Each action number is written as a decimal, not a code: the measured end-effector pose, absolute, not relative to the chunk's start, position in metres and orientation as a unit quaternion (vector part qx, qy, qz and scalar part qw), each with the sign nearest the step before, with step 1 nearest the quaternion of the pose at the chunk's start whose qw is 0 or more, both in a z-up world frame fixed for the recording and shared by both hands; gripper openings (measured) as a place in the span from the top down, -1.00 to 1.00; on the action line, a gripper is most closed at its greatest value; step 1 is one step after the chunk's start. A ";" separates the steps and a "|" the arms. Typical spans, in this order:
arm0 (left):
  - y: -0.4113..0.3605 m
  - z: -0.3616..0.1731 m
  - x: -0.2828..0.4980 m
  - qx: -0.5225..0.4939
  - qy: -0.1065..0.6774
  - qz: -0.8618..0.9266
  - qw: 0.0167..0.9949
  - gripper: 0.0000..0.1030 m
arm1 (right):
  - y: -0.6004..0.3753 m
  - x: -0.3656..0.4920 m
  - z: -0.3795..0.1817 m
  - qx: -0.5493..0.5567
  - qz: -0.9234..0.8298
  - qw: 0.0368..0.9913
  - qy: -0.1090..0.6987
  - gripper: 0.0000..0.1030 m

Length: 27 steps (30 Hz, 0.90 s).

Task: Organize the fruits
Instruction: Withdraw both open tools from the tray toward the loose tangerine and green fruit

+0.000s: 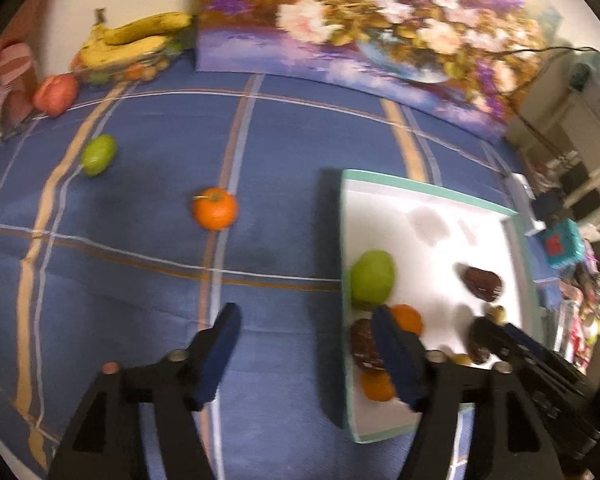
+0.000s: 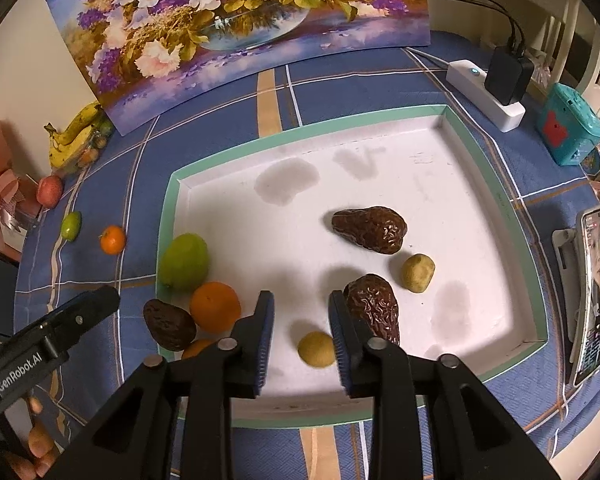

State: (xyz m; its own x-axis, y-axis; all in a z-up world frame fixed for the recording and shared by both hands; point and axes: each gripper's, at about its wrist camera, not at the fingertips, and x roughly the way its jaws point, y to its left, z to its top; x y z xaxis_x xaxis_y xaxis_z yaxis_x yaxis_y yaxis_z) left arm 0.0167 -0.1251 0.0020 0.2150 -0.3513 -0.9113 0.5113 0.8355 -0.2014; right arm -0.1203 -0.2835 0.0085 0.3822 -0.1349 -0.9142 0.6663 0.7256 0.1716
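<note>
From the left wrist view, the left gripper (image 1: 306,330) hangs over the blue plaid tablecloth (image 1: 140,280), its blue-padded jaws spread wide and holding nothing. Left of the white tray (image 1: 432,204) with its mint-green rim, a round orange tangerine (image 1: 214,208) sits alone on the cloth, and further left lies a smooth green fruit (image 1: 98,155). Inside the tray's near-left corner, a larger green fruit (image 1: 372,278) rests against the wall. Yellow bananas (image 1: 136,38) lie far beyond, beside the floral painting (image 1: 360,28).

From the right wrist view, the right gripper (image 2: 302,326) hovers low over the tray (image 2: 380,160), jaws partly open and empty. A wrinkled, glossy brown fruit (image 2: 374,308) lies just beside the right finger, perhaps touching it. A small, matte yellow ball-shaped fruit (image 2: 316,349) lies between the fingers. A second wrinkled brown fruit (image 2: 370,229) sits mid-tray.
</note>
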 end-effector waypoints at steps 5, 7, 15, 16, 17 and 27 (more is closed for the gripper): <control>-0.112 0.000 0.027 0.083 0.549 -0.237 0.797 -0.78 | -0.283 -0.121 0.013 0.265 -0.258 0.793 0.483 -0.14; -0.108 -0.001 0.030 0.083 0.546 -0.227 0.802 -0.96 | -0.283 -0.121 0.014 0.261 -0.261 0.796 0.480 -0.25; -0.104 0.003 0.034 0.096 0.531 -0.210 0.815 -1.00 | -0.281 -0.118 0.018 0.244 -0.265 0.802 0.476 -0.56; -0.104 0.003 0.034 0.098 0.529 -0.210 0.816 -1.00 | -0.281 -0.118 0.018 0.243 -0.265 0.803 0.476 -0.62; -0.104 0.003 0.034 0.100 0.528 -0.209 0.817 -1.00 | -0.280 -0.118 0.018 0.242 -0.264 0.804 0.474 -0.62; -0.101 0.007 0.036 0.111 0.516 -0.200 0.825 -1.00 | -0.274 -0.116 0.021 0.218 -0.263 0.819 0.462 -0.63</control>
State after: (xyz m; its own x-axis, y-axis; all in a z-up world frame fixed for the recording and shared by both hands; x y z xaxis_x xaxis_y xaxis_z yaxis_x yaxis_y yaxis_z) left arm 0.0362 -0.1006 0.0073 0.3873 -0.2150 -0.8965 0.4450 0.8952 -0.0224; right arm -0.1164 -0.2740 0.0211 0.4354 -0.2301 -0.8703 0.6319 0.7667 0.1134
